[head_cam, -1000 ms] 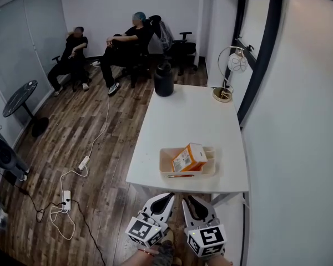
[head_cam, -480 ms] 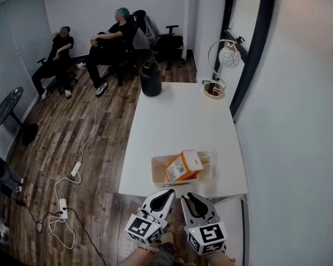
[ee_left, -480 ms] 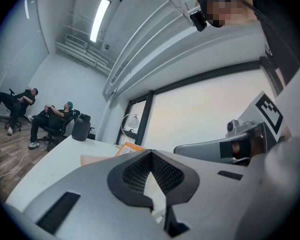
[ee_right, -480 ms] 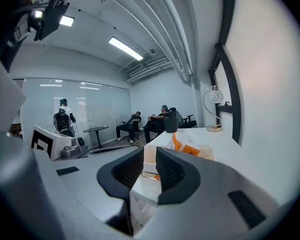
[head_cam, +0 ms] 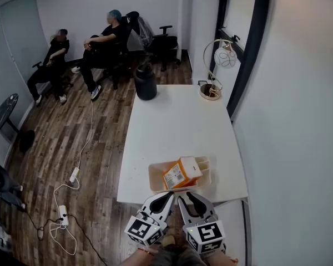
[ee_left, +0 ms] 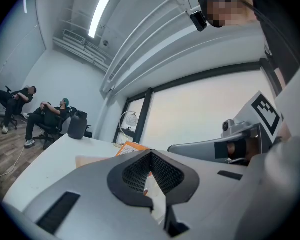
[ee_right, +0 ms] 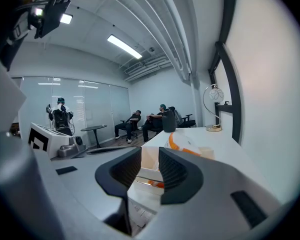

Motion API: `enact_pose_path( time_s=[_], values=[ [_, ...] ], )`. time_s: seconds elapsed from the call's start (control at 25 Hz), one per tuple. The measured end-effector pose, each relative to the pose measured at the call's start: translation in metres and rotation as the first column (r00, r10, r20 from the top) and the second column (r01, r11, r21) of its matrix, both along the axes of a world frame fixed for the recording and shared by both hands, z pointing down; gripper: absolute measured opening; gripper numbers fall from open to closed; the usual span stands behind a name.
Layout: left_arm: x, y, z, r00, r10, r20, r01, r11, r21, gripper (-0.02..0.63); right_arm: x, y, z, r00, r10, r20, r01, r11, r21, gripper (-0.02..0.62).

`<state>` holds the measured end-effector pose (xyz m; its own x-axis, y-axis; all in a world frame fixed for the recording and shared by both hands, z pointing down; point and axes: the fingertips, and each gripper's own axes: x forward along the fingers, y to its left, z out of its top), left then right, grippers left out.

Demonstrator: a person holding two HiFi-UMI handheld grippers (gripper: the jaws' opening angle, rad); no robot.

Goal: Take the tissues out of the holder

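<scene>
Orange-and-white plastic tissue pack (head_cam: 180,173) lies tilted in the shallow beige rectangular holder (head_cam: 155,180), which sits on the white rectangular tabletop (head_cam: 177,121) close to its near edge; the left hand-held gripper (head_cam: 168,195) hovers at that edge, short of the holder, its jaws pressed together on nothing; the right hand-held gripper (head_cam: 187,197) hangs just beside it, jaws a narrow gap apart (they have just been opening) and empty, the holder showing beyond the gap; a black jug (head_cam: 145,85) stands at the tabletop's far corner.
</scene>
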<state>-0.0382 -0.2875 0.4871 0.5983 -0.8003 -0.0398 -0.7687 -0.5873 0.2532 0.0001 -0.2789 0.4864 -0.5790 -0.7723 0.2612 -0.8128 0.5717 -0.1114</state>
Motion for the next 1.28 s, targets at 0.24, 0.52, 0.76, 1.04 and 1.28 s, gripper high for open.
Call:
enact_pose_path(
  time_s=[0.24,0.52,0.76,1.04,1.28],
  values=[
    [0.001,-0.017,-0.002,1.0,-0.025,-0.016,0.025,1.0,0.006,0.005,0.001,-0.02,-0.003,1.0,0.006,-0.011,-0.006,1.0,0.028,0.101],
    [-0.005,-0.036,0.004,0.995,-0.09,-0.028,0.09,0.996,-0.006,0.005,0.014,-0.052,-0.002,0.999,0.036,-0.037,-0.033,0.998,0.06,0.18],
    [-0.007,-0.042,0.009,0.993,-0.116,-0.017,0.116,0.993,0.003,0.005,0.026,-0.071,0.005,0.999,0.028,-0.032,-0.028,0.999,0.026,0.271],
    [-0.007,-0.044,0.007,0.99,-0.137,-0.022,0.137,0.99,0.016,0.005,0.03,-0.087,0.021,0.999,0.038,0.006,-0.037,0.998,-0.056,0.353],
    [-0.004,-0.045,0.007,0.99,-0.134,-0.034,0.134,0.991,0.018,0.005,0.028,-0.094,0.034,0.998,0.046,0.03,-0.042,0.992,-0.119,0.371]
  ],
)
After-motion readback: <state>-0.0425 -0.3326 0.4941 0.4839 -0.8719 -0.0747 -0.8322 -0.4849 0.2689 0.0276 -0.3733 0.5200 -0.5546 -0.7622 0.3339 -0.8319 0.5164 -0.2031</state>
